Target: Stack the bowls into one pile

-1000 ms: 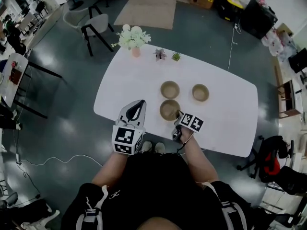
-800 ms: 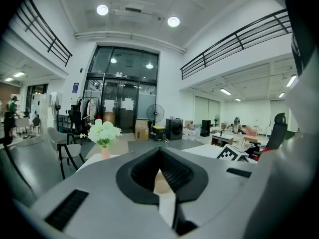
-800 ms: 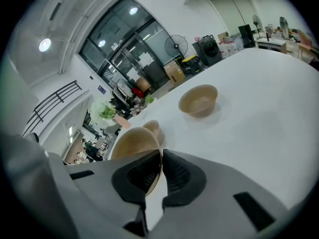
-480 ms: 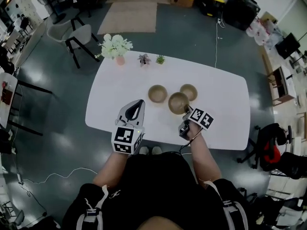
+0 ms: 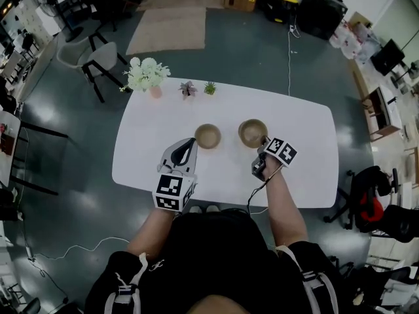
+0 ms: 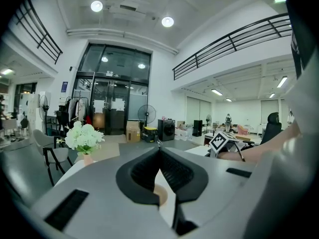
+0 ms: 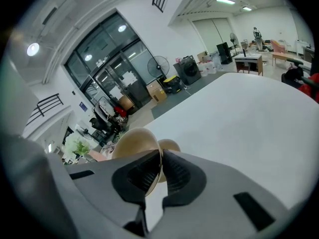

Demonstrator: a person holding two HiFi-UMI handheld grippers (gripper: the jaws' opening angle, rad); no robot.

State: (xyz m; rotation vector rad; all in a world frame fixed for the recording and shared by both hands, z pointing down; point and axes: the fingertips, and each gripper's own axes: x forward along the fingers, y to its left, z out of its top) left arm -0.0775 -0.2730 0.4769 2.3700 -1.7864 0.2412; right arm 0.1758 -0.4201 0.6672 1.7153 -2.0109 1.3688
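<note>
A white table (image 5: 308,142) fills the middle of the head view, with a bunch of white flowers (image 5: 145,74) at its far left corner. The left gripper (image 5: 192,140) hovers over the near edge, its jaws closed together on nothing. The right gripper (image 5: 263,142) is clamped narrowly on the near rim of a tan bowl (image 5: 251,132), holding it over the table's middle. A second bowl (image 5: 207,136) sits upright on the table just to its left, apart from it. Two small potted plants (image 5: 188,88) stand beside the flowers
</note>
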